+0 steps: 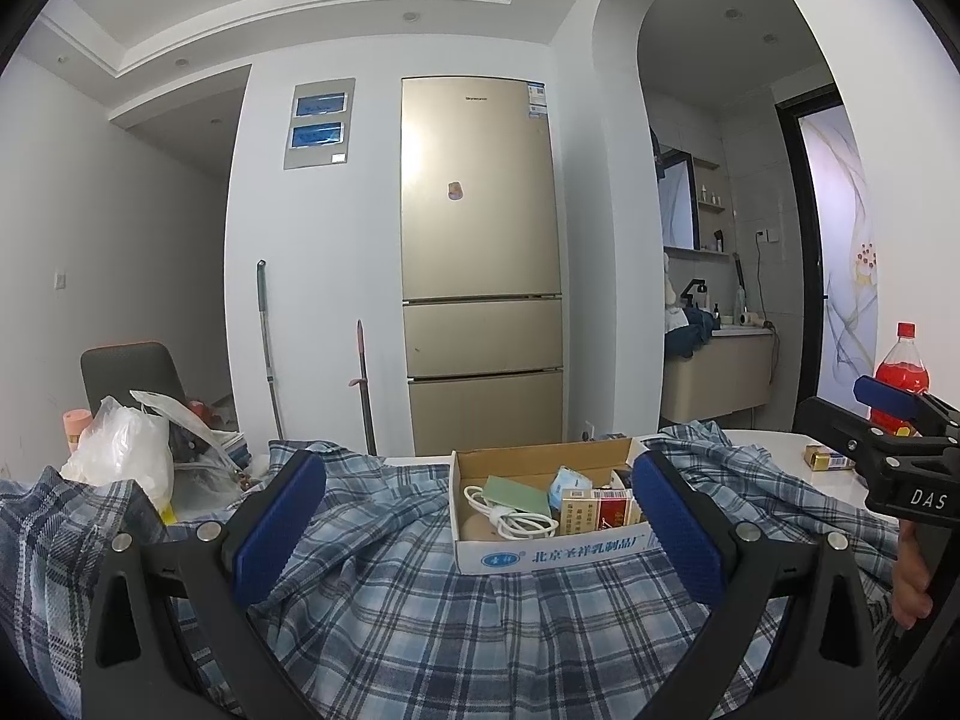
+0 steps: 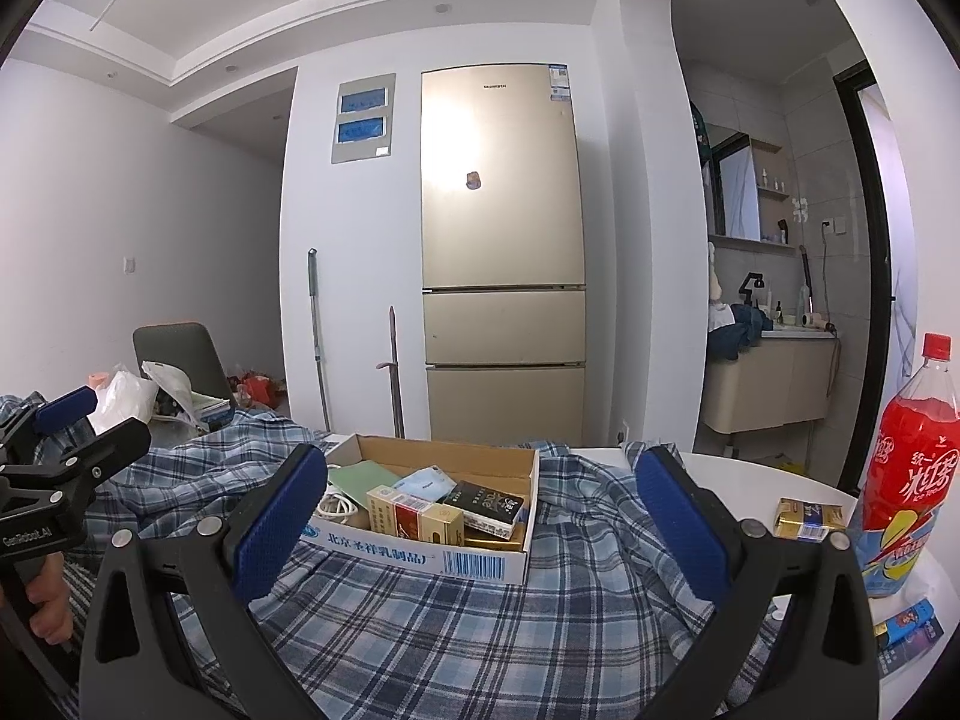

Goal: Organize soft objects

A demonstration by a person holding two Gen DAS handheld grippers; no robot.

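At the lower left of the left wrist view, the left gripper [image 1: 480,516] is hovering with fingers spread wide and nothing between them, the plaid shirt [image 1: 420,618] lying beneath and filling the bottom of the frame. A box [image 1: 558,552] is sitting on the shirt at centre. In the right wrist view the right gripper [image 2: 480,510] is likewise gaping empty over the shirt [image 2: 450,630], a bottle [image 2: 912,468] standing at the right edge.

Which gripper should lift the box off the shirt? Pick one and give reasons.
Probably right. The right gripper hangs open with the box framed ahead, and bare table lies on its side. The left gripper, also open, sits farther from it.
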